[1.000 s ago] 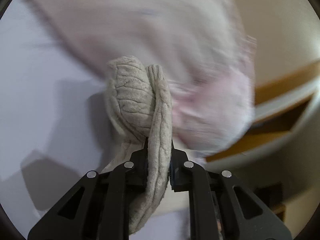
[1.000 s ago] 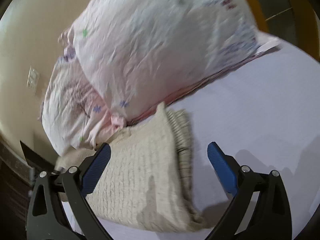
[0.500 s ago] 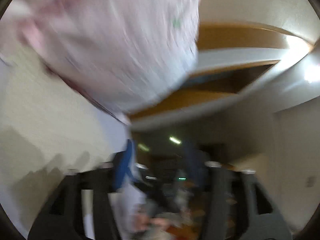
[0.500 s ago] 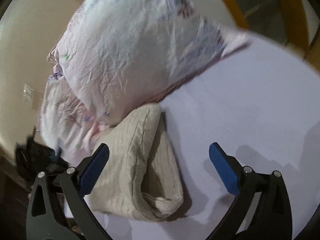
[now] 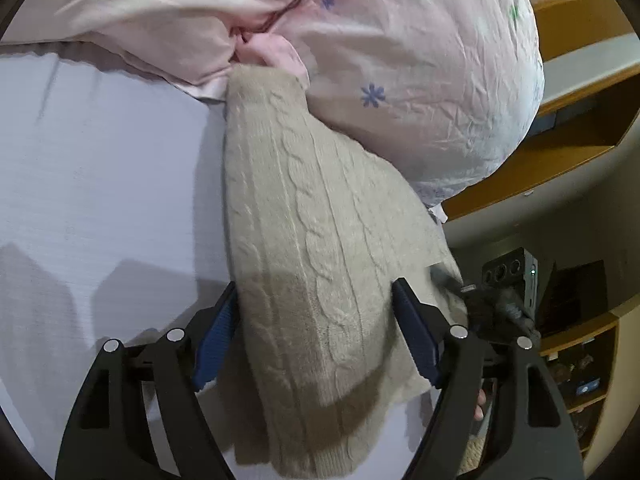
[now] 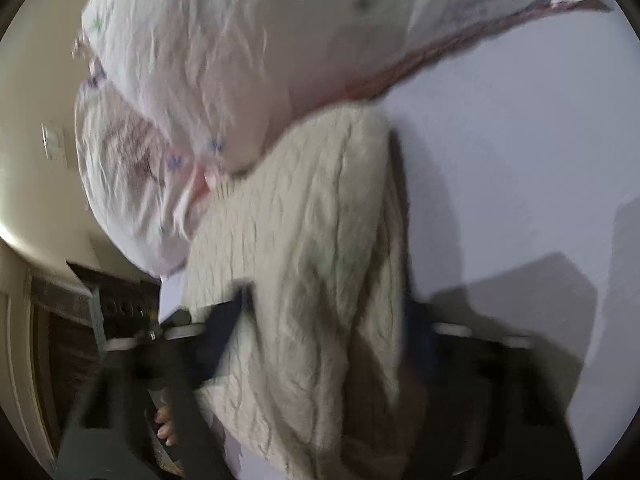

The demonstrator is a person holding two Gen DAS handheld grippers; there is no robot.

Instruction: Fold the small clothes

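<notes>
Beige cable-knit wool fills both views: your folded sweater (image 5: 320,264) lies on the pale lilac sheet (image 5: 100,184), its far end tucked against the pink flowered pillow (image 5: 420,68). Your left gripper (image 5: 312,336) has its jaws spread wide, blue pads either side of the bundle and not pinching it. Your right gripper (image 6: 324,332) is blurred, but its jaws also look spread around the sweater (image 6: 312,264) rather than clamped. This reads as the tidying stage, with the fold made and the bundle set down. Next you would either press the layers flat or back both grippers off without snagging the knit.
</notes>
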